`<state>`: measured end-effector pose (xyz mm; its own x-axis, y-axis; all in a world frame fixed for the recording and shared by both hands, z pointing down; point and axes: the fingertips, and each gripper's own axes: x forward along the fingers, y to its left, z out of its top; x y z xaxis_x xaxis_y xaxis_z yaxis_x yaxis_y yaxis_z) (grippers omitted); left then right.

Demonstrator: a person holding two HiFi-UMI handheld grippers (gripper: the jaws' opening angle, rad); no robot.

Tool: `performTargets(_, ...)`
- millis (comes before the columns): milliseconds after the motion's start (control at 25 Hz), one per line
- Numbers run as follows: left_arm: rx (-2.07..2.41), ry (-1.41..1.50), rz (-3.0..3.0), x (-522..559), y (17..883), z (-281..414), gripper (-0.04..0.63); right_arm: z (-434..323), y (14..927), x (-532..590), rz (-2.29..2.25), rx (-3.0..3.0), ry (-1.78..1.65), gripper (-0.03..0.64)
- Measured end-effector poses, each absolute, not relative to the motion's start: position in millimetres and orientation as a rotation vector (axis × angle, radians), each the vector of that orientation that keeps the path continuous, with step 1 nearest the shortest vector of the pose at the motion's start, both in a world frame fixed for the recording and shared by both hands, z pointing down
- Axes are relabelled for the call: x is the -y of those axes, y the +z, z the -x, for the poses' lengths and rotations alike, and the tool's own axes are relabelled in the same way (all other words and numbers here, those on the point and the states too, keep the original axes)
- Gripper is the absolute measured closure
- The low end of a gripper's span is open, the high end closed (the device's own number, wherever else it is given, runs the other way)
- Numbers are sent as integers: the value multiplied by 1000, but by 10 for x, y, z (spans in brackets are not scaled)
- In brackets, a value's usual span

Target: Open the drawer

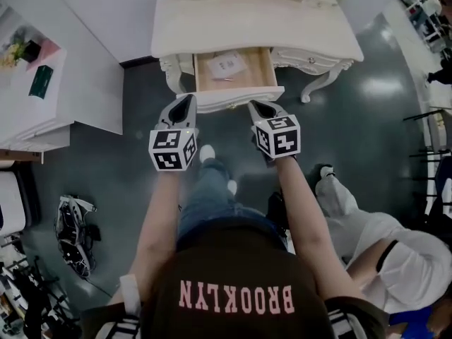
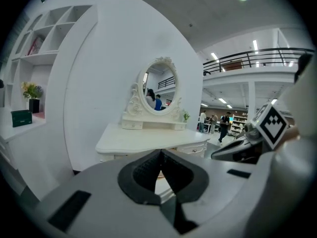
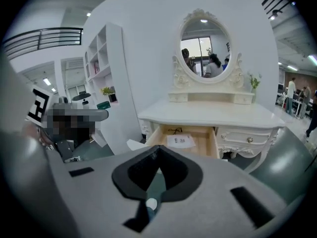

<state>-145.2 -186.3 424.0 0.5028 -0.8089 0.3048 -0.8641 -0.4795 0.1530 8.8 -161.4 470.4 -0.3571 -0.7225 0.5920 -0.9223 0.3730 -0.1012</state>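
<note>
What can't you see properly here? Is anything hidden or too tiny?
- Print on the paper in the drawer: too small in the head view and the right gripper view.
- Drawer's front face: right gripper view, hidden behind the body of the right gripper.
- Most of the drawer: left gripper view, behind the left gripper.
- People in the mirror: too small.

I see bare pale wood inside the drawer [image 1: 260, 69], smooth cream paint on the dressing table [image 1: 212, 27], and a glossy dark floor [image 1: 374, 119].

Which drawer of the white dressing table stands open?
The wide white drawer, pulled out, showing its pale wooden inside and a paper sheet; the small knobbed drawer at its right is shut.
</note>
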Motion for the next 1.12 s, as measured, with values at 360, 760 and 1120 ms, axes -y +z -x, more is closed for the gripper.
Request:
performTargets(360,1415,180,-2606,1780,3664,1305,597,-115,3813,1442,-1528,2288,307,620)
performTargets(760,1447,69,-2751,1614,3082,1200,597,-210,2998,1244,-1715,2378,-23,620)
performTargets(1120,1510,-19,-2828,1648,2587,1192,597,-239,2419,1244,-1800,2437,-230,620)
